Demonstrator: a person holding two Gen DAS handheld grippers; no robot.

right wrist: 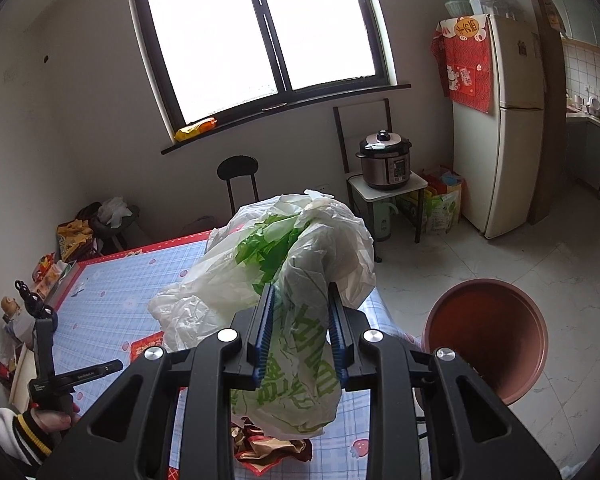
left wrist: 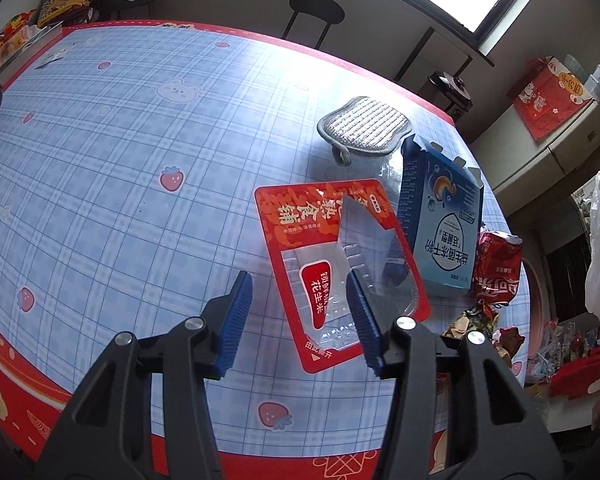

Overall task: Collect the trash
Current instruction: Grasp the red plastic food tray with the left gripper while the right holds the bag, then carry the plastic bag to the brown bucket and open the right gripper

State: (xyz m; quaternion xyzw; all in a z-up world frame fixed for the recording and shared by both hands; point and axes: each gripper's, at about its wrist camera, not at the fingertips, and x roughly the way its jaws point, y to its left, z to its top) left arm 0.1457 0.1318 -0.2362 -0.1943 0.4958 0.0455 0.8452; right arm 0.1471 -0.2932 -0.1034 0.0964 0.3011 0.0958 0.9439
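Observation:
A red food tray package (left wrist: 300, 216) with a clear window lies flat on the blue checked tablecloth (left wrist: 100, 140). My left gripper (left wrist: 298, 280) hovers just above the tray's near left part. Its jaws stand apart: one blue pad is over the clear window, the other over the cloth left of the tray. Neither pad presses on anything. My right gripper (right wrist: 300, 292) is shut on a crumpled white plastic bag with green print (right wrist: 300, 264), held up over the table's right end. A crushed red can (left wrist: 496, 268) and crumpled wrappers (left wrist: 472, 324) lie right of the tray.
An upright blue and white box (left wrist: 440, 216) stands behind the tray, with a grey mat (left wrist: 364, 124) beyond it. A reddish-brown round bin (right wrist: 488, 336) sits off the table's right edge. A person's sleeved hand (right wrist: 48, 412) holds the left tool at lower left. Fridge and cooker stand by the wall.

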